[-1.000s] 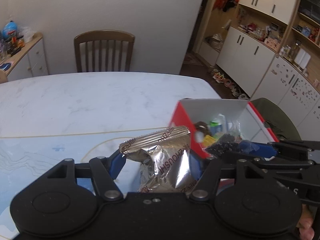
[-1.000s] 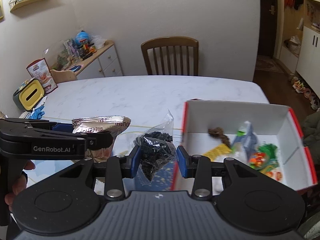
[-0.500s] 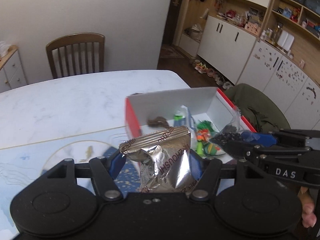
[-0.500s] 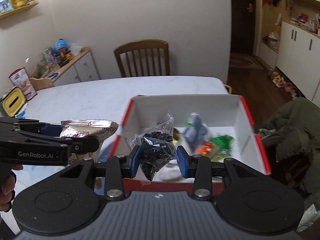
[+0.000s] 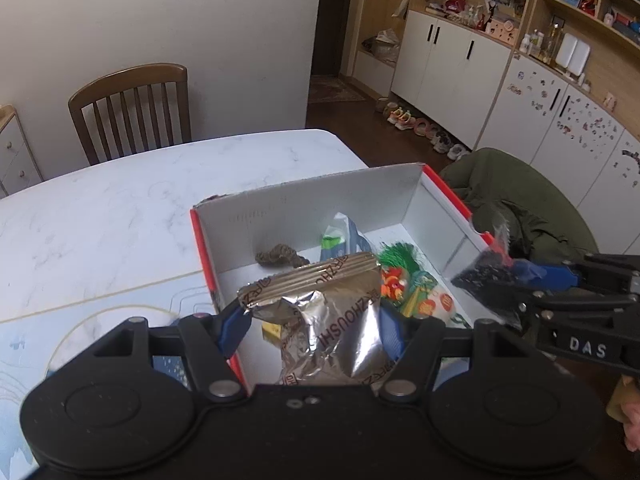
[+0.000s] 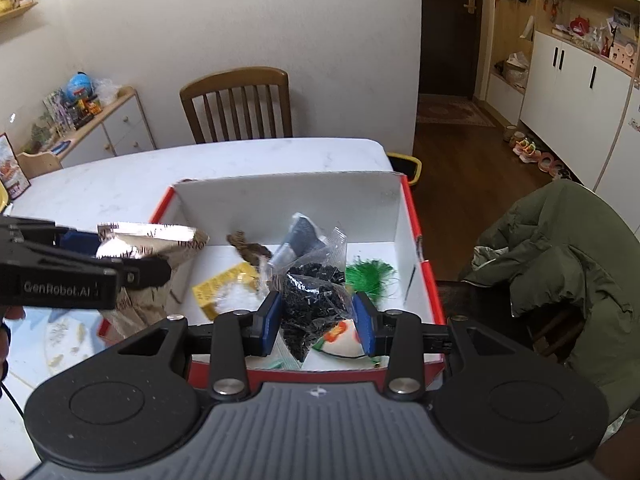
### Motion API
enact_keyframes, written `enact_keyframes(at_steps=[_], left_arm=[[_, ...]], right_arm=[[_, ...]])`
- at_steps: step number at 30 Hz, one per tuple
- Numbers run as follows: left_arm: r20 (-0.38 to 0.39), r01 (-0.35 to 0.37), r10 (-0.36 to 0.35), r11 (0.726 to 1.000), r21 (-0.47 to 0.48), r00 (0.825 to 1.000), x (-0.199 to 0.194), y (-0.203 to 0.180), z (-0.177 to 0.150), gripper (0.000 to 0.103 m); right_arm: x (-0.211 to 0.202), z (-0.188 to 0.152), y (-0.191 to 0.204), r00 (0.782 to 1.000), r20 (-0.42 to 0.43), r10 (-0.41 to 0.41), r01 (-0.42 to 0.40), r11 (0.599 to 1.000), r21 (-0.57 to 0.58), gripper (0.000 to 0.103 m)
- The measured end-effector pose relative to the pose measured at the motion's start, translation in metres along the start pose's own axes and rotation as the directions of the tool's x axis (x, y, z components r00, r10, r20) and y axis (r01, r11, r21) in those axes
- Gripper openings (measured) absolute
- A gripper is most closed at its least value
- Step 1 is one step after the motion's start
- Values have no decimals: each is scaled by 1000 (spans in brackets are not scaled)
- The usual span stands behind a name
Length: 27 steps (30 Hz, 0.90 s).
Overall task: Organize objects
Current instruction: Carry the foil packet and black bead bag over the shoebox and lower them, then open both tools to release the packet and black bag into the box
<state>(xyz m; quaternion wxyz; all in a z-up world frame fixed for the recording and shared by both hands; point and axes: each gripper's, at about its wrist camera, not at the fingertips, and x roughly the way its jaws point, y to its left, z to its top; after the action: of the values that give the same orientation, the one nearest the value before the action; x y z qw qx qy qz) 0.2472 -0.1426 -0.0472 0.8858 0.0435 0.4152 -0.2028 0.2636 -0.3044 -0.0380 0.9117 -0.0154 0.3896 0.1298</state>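
Both tongs have carried their loads from beside the box to over it in the last second. Left tongs (image 5: 314,326) are clamped on the silver foil snack bag (image 5: 332,320), which now hangs above the near left part of the red-edged white box (image 5: 304,200); a second ago the box sat off to the right of that bag. Right tongs (image 6: 318,316) are clamped on the clear bag of small black bits (image 6: 312,292), now over the middle of the box interior, where earlier it hung over the surface (image 6: 120,184) just outside the left wall. Neither bag touches the box floor yet as far as I can tell; both look suspended. Already in the box: a yellow block (image 6: 224,286), a brown lump (image 6: 248,246), a green tassel-like thing (image 6: 370,274), a bluish packet (image 6: 300,236) and an orange-and-white item (image 6: 340,334), partly hidden behind the black-bits bag. My read: transport is done and release is the step in hand. Free floor looks tight in the middle, so the foil bag probably fits better toward the left wall. Risk is a bag catching on the rim or landing on top of the loose items and tipping out.
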Motion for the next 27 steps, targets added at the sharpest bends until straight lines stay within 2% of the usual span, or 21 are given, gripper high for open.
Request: enact_keyframes(at_steps=[11, 21, 27], left_arm=[[-60, -81, 81, 997, 8, 995, 56, 4, 24, 65], [-137, -81, 79, 997, -12, 987, 89, 6, 24, 65], [-151, -77, 75, 997, -5, 986, 98, 3, 23, 65]], right_arm=[[43, 2, -7, 996, -87, 23, -28, 998, -58, 38], [78, 0, -6, 980, -189, 61, -79, 993, -90, 38], [92, -6, -4, 975, -216, 47, -72, 991, -111, 38]])
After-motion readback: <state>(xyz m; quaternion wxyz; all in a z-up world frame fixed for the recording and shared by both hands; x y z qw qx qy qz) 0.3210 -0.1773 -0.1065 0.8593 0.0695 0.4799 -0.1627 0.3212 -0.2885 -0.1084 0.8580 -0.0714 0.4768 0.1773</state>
